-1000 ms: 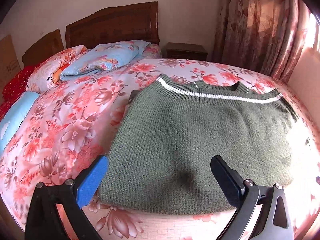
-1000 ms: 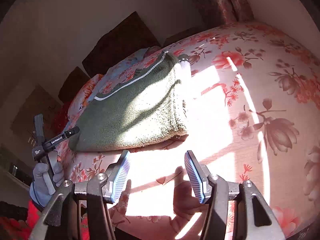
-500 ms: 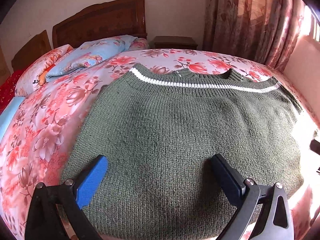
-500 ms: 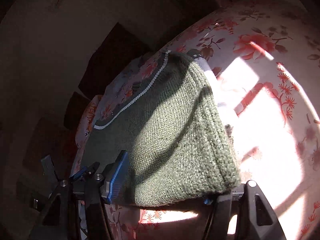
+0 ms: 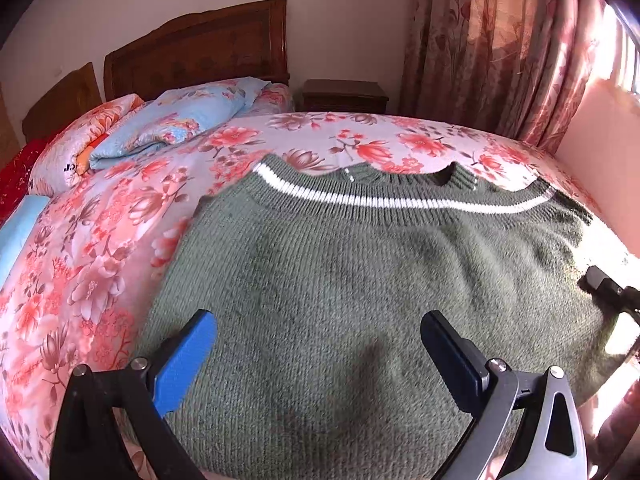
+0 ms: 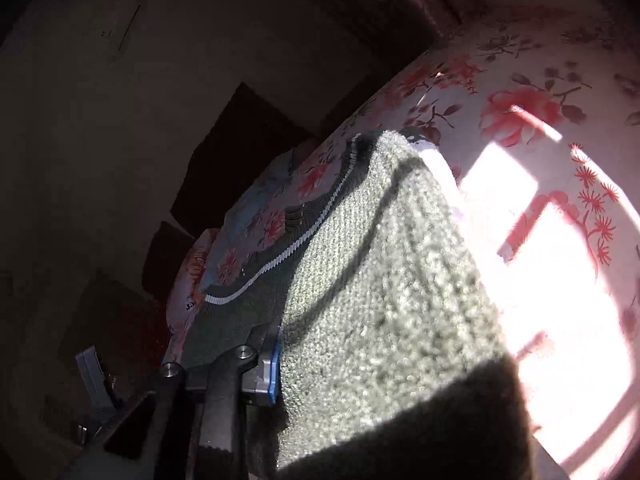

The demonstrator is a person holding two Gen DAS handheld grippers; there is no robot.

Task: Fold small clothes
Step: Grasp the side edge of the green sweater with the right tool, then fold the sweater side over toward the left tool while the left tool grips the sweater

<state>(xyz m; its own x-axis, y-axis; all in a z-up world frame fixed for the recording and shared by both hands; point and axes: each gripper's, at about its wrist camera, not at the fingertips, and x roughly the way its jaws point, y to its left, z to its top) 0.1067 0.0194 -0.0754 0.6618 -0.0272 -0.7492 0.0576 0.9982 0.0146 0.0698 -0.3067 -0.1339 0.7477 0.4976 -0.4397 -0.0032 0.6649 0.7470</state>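
A green knitted sweater (image 5: 360,280) with a white stripe near its far edge lies folded on the floral bedspread (image 5: 100,248). My left gripper (image 5: 316,352) is open, its jaws wide apart just above the sweater's near edge. In the right wrist view the sweater (image 6: 380,300) fills the frame between my right gripper's fingers; only the left finger (image 6: 272,376) shows, against the knit. The other finger is hidden under the cloth. Part of the right gripper (image 5: 604,284) shows at the sweater's right edge in the left wrist view.
Pillows (image 5: 160,136) and a folded blue quilt lie at the head of the bed by the wooden headboard (image 5: 200,60). A dark nightstand (image 5: 344,96) and floral curtains (image 5: 500,48) stand at the back right. Bright sunlight falls on the bedspread (image 6: 560,260) beside the sweater.
My right gripper has pushed onto the sweater's side edge, which now fills its view. My left gripper moved forward over the near edge, then drew back slightly, still open.
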